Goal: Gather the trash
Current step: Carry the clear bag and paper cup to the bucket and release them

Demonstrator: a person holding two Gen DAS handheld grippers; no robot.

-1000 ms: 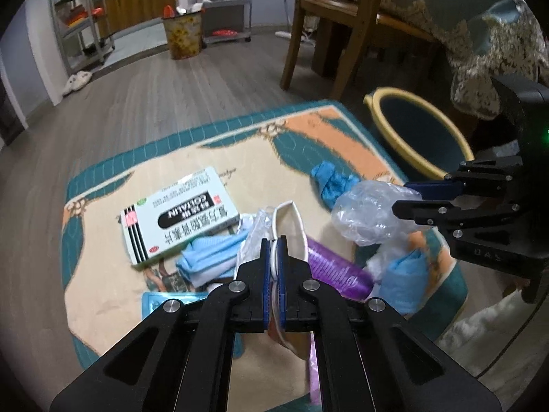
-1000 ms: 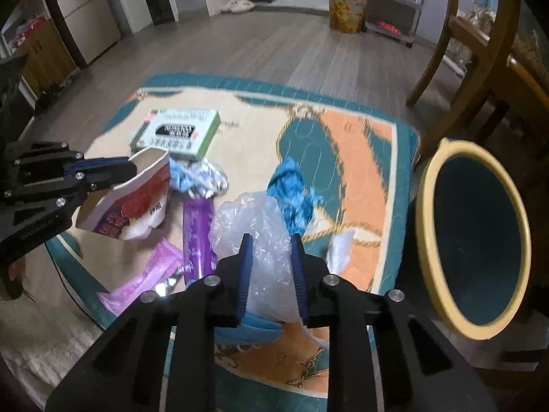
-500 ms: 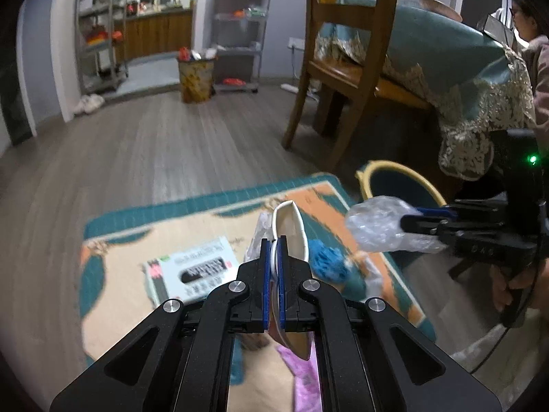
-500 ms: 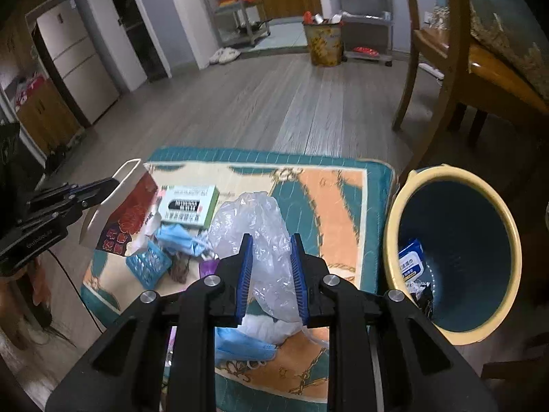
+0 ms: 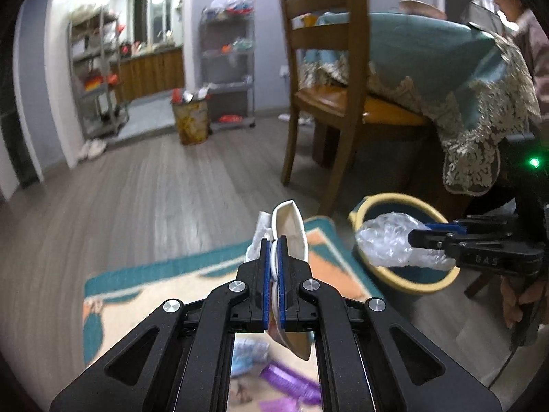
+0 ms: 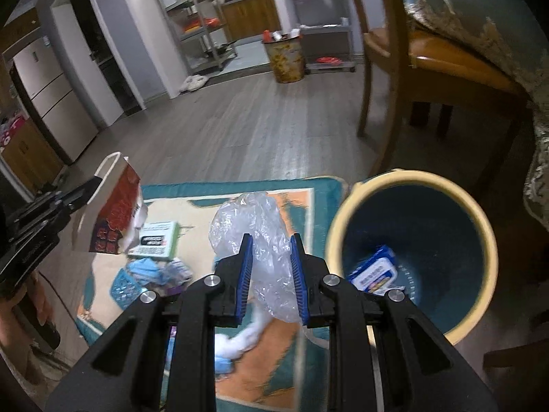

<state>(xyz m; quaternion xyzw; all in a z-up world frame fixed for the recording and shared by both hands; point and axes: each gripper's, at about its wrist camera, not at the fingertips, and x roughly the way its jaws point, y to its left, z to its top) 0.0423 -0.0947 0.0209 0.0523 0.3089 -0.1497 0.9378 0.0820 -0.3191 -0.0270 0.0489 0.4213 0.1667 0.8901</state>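
Right wrist view: right claw (image 6: 271, 267) clamps a clear plastic bag (image 6: 254, 226) beside the yellow-rimmed bin (image 6: 411, 178). Left claw (image 5: 273, 261) pinches a white paper carton (image 5: 290, 230) above the rug (image 5: 137, 281).

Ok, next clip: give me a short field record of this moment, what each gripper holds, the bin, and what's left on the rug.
left gripper: shut on a flattened white paper bag with red print
right gripper: shut on a crumpled clear plastic bag, held beside the bin
bin: yellow-rimmed blue bin, a blue-and-white packet already inside
rug: teal and beige rug with a white-and-green medicine box and purple wrappers
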